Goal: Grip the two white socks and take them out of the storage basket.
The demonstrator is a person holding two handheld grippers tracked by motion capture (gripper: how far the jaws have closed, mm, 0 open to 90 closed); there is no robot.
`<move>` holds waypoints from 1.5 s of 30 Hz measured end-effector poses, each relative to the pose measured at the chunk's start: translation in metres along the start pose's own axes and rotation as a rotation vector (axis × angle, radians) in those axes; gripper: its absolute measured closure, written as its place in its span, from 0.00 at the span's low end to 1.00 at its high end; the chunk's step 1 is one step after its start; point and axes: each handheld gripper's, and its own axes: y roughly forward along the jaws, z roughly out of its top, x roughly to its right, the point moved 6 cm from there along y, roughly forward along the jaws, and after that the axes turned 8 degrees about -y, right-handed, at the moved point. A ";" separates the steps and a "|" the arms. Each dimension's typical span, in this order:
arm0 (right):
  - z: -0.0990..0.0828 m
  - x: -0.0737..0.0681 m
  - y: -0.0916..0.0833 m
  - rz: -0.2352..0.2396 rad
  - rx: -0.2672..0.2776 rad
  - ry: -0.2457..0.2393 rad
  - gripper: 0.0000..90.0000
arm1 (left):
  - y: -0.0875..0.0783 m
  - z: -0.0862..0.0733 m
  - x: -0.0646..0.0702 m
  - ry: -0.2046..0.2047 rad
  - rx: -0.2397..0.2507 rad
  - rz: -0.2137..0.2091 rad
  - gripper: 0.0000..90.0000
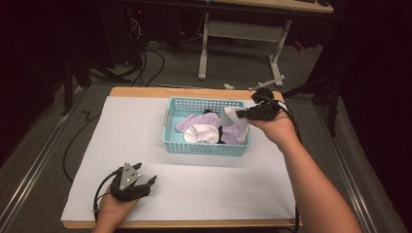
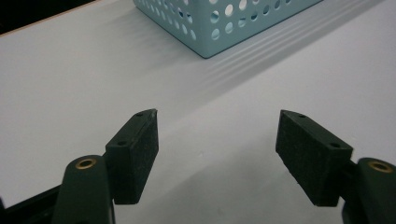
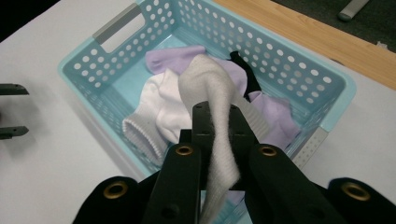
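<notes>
— While I am hovering my left gripper (image 1: pixel 145 184) with its jaws spread wide and empty over the white sheet (image 1: pixel 145 145) well short of the basket (image 1: pixel 206 145), what are you gripping?

— I am pinching a pale sock (image 3: pixel 210 88) in my right gripper (image 3: pixel 219 126), just above the basket's near right corner. It is drooping, soft and light, so I am taking it mid-length.

— How many are lying in there?

— I am counting a white one (image 3: pixel 159 109), two lilac pieces (image 3: pixel 173 58), something black; exact number unclear.
</notes>
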 end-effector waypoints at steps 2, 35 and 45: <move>-0.002 -0.003 -0.003 0.006 0.004 0.000 0.95 | 0.000 0.000 0.000 0.001 -0.001 0.001 0.34; -0.054 -0.083 -0.080 0.097 0.123 -0.109 0.94 | 0.000 0.000 0.000 0.006 -0.002 0.010 0.34; -0.083 -0.104 -0.069 0.138 0.095 -0.111 0.93 | 0.000 0.000 0.000 0.006 -0.001 0.013 0.34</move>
